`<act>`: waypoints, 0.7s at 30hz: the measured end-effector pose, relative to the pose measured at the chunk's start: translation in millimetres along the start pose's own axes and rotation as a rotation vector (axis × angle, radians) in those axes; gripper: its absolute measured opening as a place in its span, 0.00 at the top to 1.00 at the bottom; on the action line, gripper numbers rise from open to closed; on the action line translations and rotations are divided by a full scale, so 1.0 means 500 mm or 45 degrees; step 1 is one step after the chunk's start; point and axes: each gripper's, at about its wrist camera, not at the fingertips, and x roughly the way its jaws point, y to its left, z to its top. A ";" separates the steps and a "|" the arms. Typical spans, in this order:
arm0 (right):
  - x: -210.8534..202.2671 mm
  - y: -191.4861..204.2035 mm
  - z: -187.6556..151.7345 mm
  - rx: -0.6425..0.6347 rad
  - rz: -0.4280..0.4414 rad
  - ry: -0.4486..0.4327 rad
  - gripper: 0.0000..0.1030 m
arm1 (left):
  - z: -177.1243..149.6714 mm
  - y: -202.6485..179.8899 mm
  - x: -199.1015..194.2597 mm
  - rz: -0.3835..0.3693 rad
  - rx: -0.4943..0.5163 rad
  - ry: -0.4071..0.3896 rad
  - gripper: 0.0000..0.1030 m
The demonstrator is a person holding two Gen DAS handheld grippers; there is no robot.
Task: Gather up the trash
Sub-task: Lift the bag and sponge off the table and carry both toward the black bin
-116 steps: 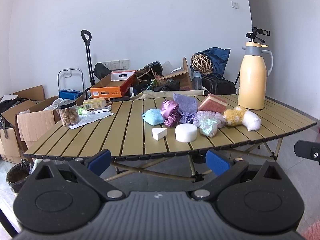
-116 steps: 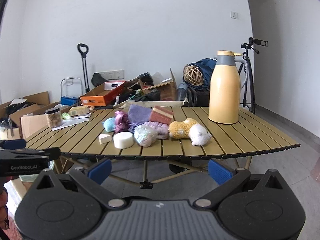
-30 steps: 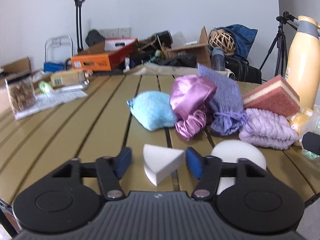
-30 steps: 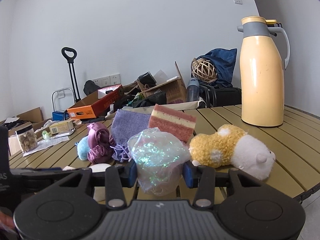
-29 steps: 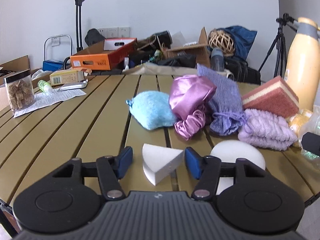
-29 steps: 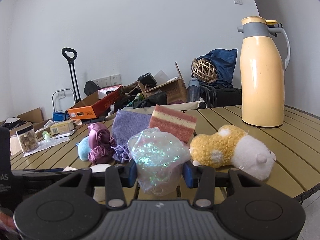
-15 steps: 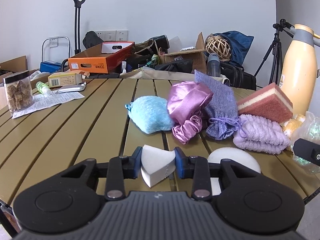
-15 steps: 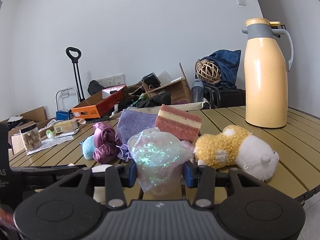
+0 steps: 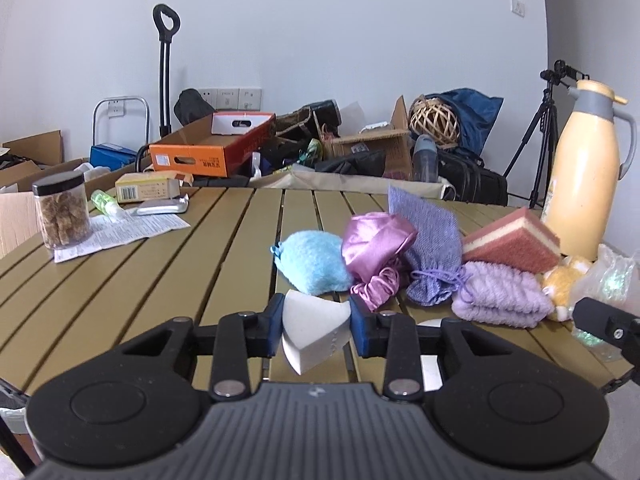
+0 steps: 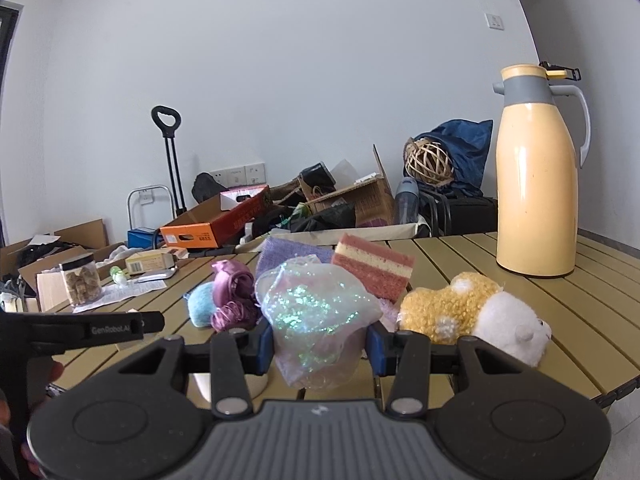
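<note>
My left gripper (image 9: 316,328) is shut on a white wedge-shaped sponge (image 9: 314,334) and holds it a little above the slatted table (image 9: 168,272). My right gripper (image 10: 320,340) is shut on a shimmering clear pouch (image 10: 316,316), lifted off the table. Behind lie a blue fuzzy pouch (image 9: 312,262), a pink satin pouch (image 9: 376,248), a purple knit bag (image 9: 428,232), a lilac towel (image 9: 500,294), a pink layered sponge (image 9: 512,242) and a yellow-and-white plush toy (image 10: 472,312). A white round sponge (image 9: 430,324) sits half hidden behind my left finger.
A tall yellow thermos (image 10: 536,184) stands at the table's right rear. A jar of snacks (image 9: 62,212), a leaflet (image 9: 120,228), a small box (image 9: 148,188) and a foil pack sit at the far left. Cartons, bags and a trolley crowd the floor behind.
My left gripper closed on the white wedge sponge and raised it slightly. My right gripper stayed shut on the shimmering pouch and lifted it a little.
</note>
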 end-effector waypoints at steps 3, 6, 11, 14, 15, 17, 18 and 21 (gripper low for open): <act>-0.018 0.005 0.001 -0.005 0.013 0.001 0.57 | 0.001 0.004 -0.032 0.002 0.005 -0.019 0.67; -0.038 0.015 -0.002 -0.023 0.023 0.004 0.57 | -0.002 0.008 -0.064 0.004 -0.001 -0.027 0.67; -0.079 0.032 -0.005 -0.051 0.042 0.003 0.57 | -0.013 0.010 -0.116 0.001 -0.020 -0.026 0.67; -0.107 0.040 -0.015 -0.050 0.054 0.016 0.57 | -0.022 0.009 -0.152 -0.003 -0.026 -0.020 0.67; -0.117 0.042 -0.019 -0.046 0.060 0.025 0.57 | -0.024 0.009 -0.164 -0.006 -0.026 -0.020 0.67; -0.137 0.047 -0.029 -0.037 0.069 0.044 0.57 | -0.029 0.006 -0.189 -0.013 -0.019 -0.020 0.67; -0.147 0.050 -0.033 -0.033 0.081 0.052 0.57 | -0.031 0.004 -0.201 -0.016 -0.014 -0.018 0.67; -0.176 0.059 -0.042 -0.029 0.099 0.067 0.57 | -0.037 -0.001 -0.234 -0.022 -0.008 -0.014 0.67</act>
